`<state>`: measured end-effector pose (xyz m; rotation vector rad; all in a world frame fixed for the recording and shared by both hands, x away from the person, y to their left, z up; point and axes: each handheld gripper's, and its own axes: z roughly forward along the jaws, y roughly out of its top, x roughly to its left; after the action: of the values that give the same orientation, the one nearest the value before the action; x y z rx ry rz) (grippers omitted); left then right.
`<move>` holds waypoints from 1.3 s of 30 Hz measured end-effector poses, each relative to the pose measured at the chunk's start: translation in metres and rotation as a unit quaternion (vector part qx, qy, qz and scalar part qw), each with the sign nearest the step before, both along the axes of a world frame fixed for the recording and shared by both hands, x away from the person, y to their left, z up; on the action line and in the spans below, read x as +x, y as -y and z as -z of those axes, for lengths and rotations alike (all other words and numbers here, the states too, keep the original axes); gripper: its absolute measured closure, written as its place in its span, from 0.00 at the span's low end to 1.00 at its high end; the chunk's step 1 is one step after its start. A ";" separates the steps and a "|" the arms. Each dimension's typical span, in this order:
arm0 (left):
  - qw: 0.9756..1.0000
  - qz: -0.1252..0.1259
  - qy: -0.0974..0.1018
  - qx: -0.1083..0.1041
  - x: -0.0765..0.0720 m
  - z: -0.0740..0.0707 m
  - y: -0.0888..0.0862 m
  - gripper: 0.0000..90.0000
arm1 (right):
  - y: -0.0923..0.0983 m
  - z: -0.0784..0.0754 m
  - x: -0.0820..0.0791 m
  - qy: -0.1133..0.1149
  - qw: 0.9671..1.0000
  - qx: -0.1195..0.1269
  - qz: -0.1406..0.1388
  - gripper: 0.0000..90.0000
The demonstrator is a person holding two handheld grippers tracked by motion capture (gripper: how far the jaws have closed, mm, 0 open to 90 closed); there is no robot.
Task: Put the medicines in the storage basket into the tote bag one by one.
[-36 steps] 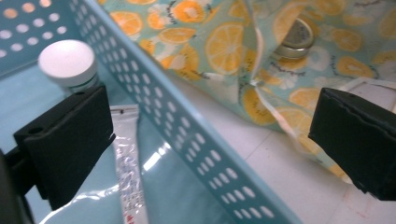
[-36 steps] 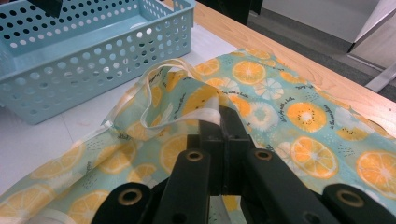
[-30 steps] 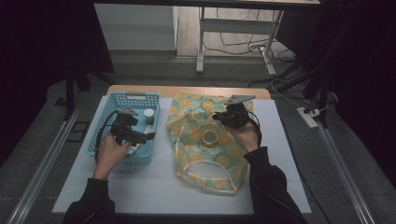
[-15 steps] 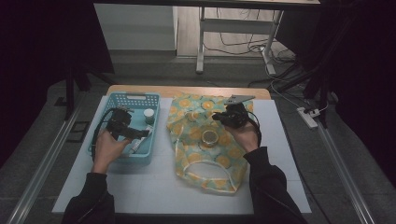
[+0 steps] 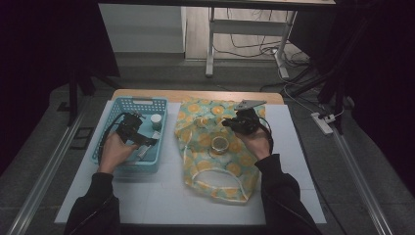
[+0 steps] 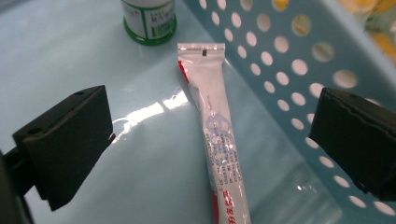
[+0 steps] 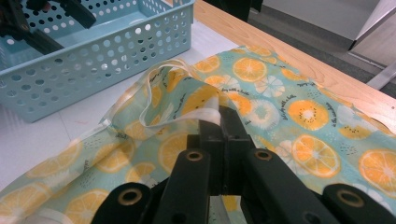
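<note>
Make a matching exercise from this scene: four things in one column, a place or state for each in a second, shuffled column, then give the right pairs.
Things:
1. tube
2. small bottle
3. left gripper
4. right gripper

Places or states:
A. shut on the white edge of the orange-print bag
B. open, fingers on either side of the tube, not touching it
C. upright in the blue basket, green band at its base
D. lying flat on the basket floor, beside the holed wall

Pairs: 1-D, 2-C, 3-B, 4-A
</note>
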<state>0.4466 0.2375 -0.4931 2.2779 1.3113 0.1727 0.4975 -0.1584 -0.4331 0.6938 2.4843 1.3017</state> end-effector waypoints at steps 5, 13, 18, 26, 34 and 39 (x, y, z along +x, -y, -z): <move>0.999 0.013 -0.029 0.021 0.004 0.009 0.006 0.00 | 0.000 0.000 0.000 0.000 1.000 0.000 0.000 1.00; 0.996 0.015 -0.047 0.069 0.005 0.016 0.012 0.16 | 0.000 -0.001 -0.001 0.002 1.000 0.001 -0.002 1.00; 0.994 0.025 -0.057 0.086 0.005 0.019 0.016 0.36 | 0.000 -0.001 -0.001 0.002 1.000 0.000 -0.002 1.00; 0.995 0.020 -0.060 0.076 0.005 0.018 0.015 0.62 | 0.000 -0.002 -0.002 0.004 1.000 0.000 -0.002 1.00; 0.995 0.013 -0.063 0.072 0.006 0.017 0.014 0.77 | 0.000 -0.003 -0.002 0.004 1.000 0.002 -0.003 1.00; 0.995 0.012 -0.064 0.072 0.006 0.017 0.014 0.80 | 0.000 -0.003 -0.002 0.006 1.000 0.002 -0.002 1.00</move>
<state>0.4527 0.2240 -0.5104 2.4608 1.3743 0.1180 0.4953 -0.1584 -0.4298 0.6806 2.4766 1.3086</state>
